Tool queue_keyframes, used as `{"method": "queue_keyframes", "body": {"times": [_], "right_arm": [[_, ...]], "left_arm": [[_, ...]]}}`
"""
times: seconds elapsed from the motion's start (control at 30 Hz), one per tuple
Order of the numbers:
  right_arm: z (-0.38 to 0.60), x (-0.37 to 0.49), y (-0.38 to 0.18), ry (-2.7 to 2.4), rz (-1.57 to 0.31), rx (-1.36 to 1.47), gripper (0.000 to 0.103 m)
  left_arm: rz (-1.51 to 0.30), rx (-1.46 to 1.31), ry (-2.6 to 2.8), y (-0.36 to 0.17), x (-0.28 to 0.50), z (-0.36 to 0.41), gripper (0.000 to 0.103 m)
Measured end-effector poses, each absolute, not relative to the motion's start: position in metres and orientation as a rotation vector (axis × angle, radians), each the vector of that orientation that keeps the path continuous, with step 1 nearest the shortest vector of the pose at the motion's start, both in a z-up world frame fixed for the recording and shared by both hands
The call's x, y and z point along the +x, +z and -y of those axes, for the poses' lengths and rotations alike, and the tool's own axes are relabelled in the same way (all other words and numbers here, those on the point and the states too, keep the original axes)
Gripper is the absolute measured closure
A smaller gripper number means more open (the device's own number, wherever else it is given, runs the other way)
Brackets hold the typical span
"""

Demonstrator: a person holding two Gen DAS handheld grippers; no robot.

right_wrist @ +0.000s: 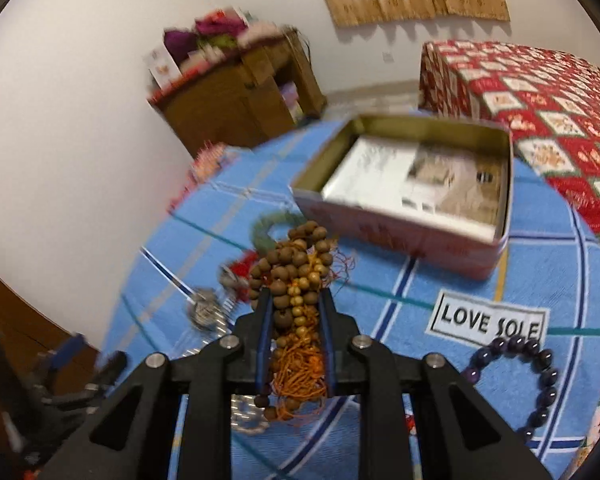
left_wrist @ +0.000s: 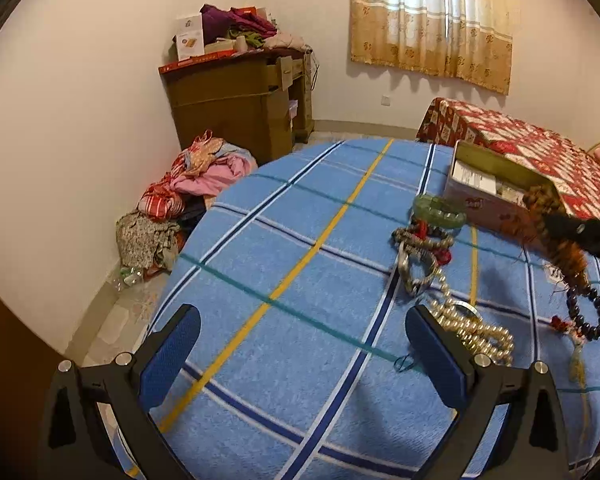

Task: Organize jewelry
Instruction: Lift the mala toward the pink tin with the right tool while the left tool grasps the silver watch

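Observation:
My right gripper (right_wrist: 295, 296) is shut on a bundle of brown wooden beads (right_wrist: 296, 264) with orange tassel threads, held above the blue plaid blanket (right_wrist: 420, 360). Just beyond it stands an open tin box (right_wrist: 400, 236) with papers inside. A dark purple bead bracelet (right_wrist: 540, 384) lies at the right. In the left wrist view my left gripper (left_wrist: 303, 314) stands open over bare blanket (left_wrist: 300, 240), with nothing between its fingers. To its right lie a pearl necklace (left_wrist: 472, 332), silver jewelry (left_wrist: 416, 276) and a green bangle (left_wrist: 440, 210). The wooden beads (left_wrist: 556, 236) hang near the tin (left_wrist: 472, 200).
A bed with a red patterned cover (left_wrist: 540, 148) stands behind the tin. A wooden cabinet (left_wrist: 236, 100) piled with clothes is by the far wall, and a heap of clothes (left_wrist: 196, 184) lies on the floor. A "LOVE SOLE" label (right_wrist: 488, 322) is on the blanket.

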State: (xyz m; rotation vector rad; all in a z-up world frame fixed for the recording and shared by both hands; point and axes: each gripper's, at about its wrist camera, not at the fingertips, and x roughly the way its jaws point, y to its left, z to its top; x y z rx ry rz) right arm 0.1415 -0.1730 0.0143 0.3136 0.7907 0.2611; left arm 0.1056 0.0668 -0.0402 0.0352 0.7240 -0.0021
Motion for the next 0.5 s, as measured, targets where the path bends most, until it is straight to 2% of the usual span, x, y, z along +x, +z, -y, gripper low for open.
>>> {"method": "queue_keyframes", "body": {"times": [0.5], "right_arm": [[0.208, 0.174, 0.055, 0.172, -0.655, 0.303, 0.079]], "left_arm": [[-0.669, 0.07, -0.036, -0.02, 0.131, -0.051, 0.001]]}}
